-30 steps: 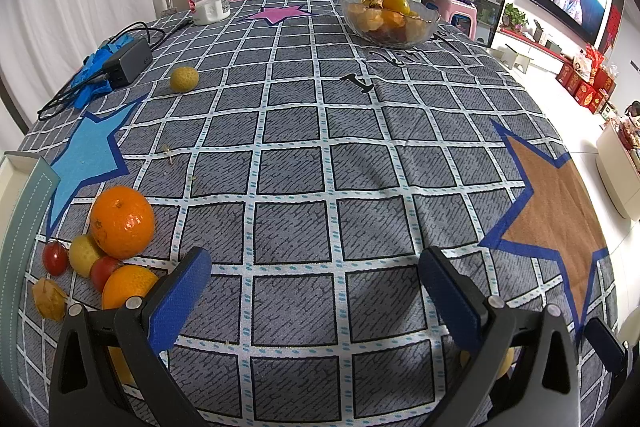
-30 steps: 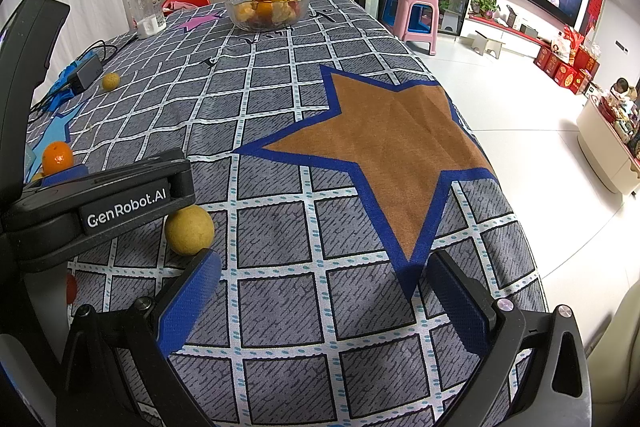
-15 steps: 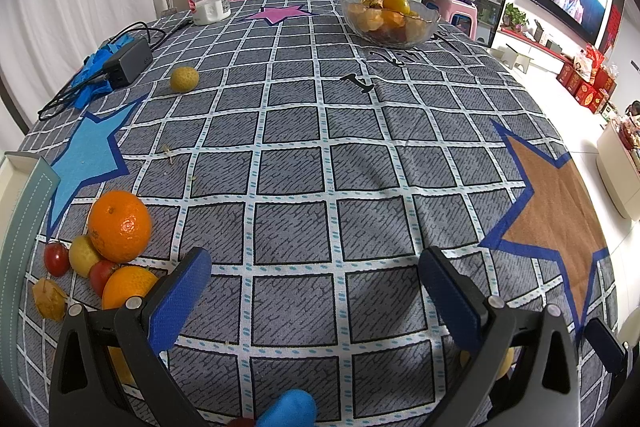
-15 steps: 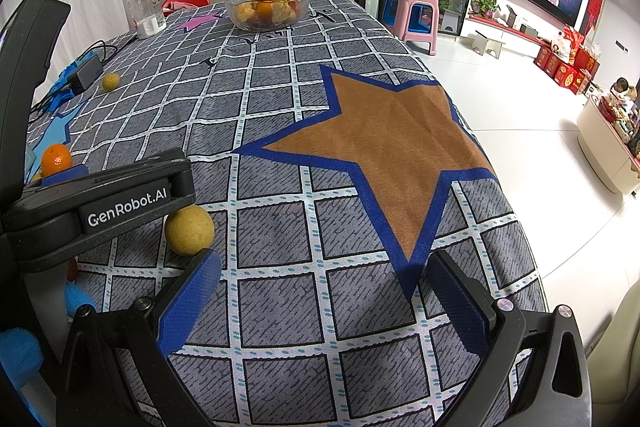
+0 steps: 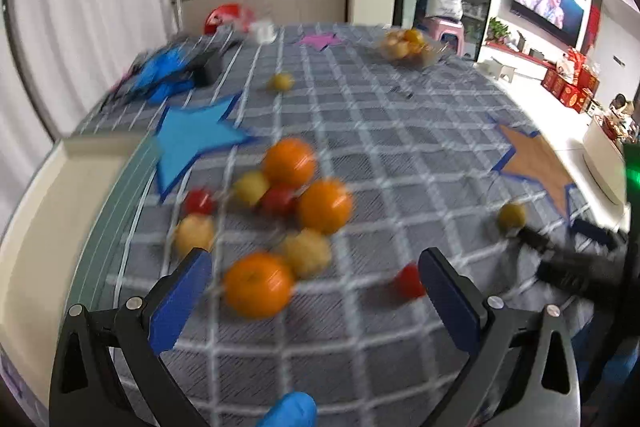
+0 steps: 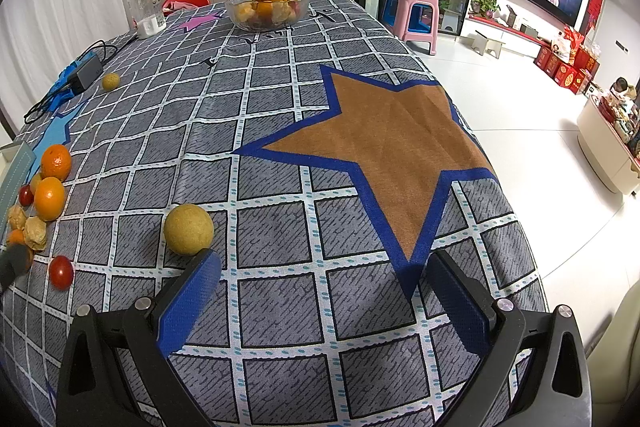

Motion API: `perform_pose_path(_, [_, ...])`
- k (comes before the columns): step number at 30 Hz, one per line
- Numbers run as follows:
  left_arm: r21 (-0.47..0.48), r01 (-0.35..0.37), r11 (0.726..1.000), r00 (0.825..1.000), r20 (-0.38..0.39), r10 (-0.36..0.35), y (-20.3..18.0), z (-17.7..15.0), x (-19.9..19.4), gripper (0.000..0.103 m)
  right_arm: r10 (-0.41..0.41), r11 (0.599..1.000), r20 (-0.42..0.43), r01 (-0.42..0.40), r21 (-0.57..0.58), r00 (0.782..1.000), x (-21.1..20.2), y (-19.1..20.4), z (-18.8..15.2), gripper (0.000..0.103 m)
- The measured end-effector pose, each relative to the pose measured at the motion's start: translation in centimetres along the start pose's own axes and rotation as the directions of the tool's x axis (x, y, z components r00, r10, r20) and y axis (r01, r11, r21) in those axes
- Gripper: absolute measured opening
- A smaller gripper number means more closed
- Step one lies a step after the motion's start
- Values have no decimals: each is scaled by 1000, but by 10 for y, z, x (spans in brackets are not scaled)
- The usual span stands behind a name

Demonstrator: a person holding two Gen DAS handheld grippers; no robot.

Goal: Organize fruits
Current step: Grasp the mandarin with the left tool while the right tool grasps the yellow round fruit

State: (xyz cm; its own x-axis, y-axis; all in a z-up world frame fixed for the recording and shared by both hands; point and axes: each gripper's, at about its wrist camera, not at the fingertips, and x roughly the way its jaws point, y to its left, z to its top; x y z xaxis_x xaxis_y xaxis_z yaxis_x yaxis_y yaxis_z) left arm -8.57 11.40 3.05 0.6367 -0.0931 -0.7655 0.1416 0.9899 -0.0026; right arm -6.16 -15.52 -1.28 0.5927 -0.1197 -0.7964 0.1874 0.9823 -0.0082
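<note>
My left gripper (image 5: 316, 303) is open and empty above a loose cluster of fruit. The nearest orange (image 5: 258, 285) lies between its fingers, with two more oranges (image 5: 324, 205), yellow fruits (image 5: 306, 253) and cherry tomatoes (image 5: 408, 281) around it. The left wrist view is blurred by motion. My right gripper (image 6: 322, 301) is open and empty; a round yellow fruit (image 6: 188, 229) lies just beyond its left finger. The same cluster shows at the left edge of the right wrist view (image 6: 50, 197). A glass bowl of fruit (image 6: 267, 9) stands at the far end.
A clear bottle (image 6: 146, 5) stands at the far left. A black adapter with cable (image 6: 84, 73) and a lone yellow fruit (image 6: 111, 81) lie nearby. A pale chair back (image 5: 80, 187) is at the table's left edge. The right edge drops to the floor.
My left gripper has swung left and pulled back, bringing the fruit cluster to the middle of its view. It has left the right wrist view. My right gripper has barely moved.
</note>
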Motion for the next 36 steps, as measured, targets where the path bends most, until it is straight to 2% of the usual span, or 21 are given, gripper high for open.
perform_pose_path(4, [14,-45,999,999,-28,46,8,-18,8,103,0,1000,0,0,0,1000,0,0,0,103])
perform_pose_path(5, [15,-53,998,997,-59,54,9,-21,14,103,0,1000,0,0,0,1000,0,0,0,103])
perform_pose_path(7, [-40,-9,999,998,-68,7,16,-25,18,103,-2,1000,-1,2,-1,1000,0,0,0,103])
perform_pose_path(8, [-46,-32,998,997,-75,28,18,-24,19,103,-1,1000,-1,1,0,1000,0,0,0,103])
perform_pose_path(17, [-2,-25,1000,997,-77,25,18,-21,17,102,-5,1000,-2,5,1,1000,2,3,0,103])
perform_pose_path(19, [17,-31,999,998,-56,31,17,-20,18,96,-9,1000,-1,9,-8,1000,1,3,2,103])
perform_pose_path(21, [36,-29,999,998,-45,31,14,-19,17,94,30,999,3,-30,-33,1000,0,11,4,103])
perform_pose_path(26, [9,-4,1000,999,-43,4,17,-15,20,81,95,992,45,-90,-91,994,-7,28,10,103])
perform_pose_path(28, [6,-8,1000,999,-37,8,18,-12,21,69,123,987,43,-117,-111,992,-7,38,13,103])
perform_pose_path(29, [2,-9,1000,999,-35,9,19,-11,21,66,123,986,33,-118,-122,992,-3,44,15,103])
perform_pose_path(30, [-8,-6,1000,999,-32,5,20,-10,22,58,115,985,20,-112,-132,993,1,49,17,103])
perform_pose_path(31, [-16,1,1000,1000,-30,-1,21,-9,22,48,108,985,3,-106,-137,994,8,53,18,98])
perform_pose_path(32, [-16,1,1000,1000,-25,-2,21,-9,21,41,108,986,-13,-109,-129,994,11,55,17,97])
perform_pose_path(33, [-14,13,1000,1000,-26,-13,21,-9,21,41,106,987,4,-105,-121,994,8,54,17,78])
perform_pose_path(34, [-11,31,999,999,-24,-31,22,-10,20,41,105,989,19,-102,-110,994,4,52,18,49])
perform_pose_path(36, [-6,52,999,998,-18,-52,24,-13,17,41,109,990,19,-107,-96,994,2,49,17,29])
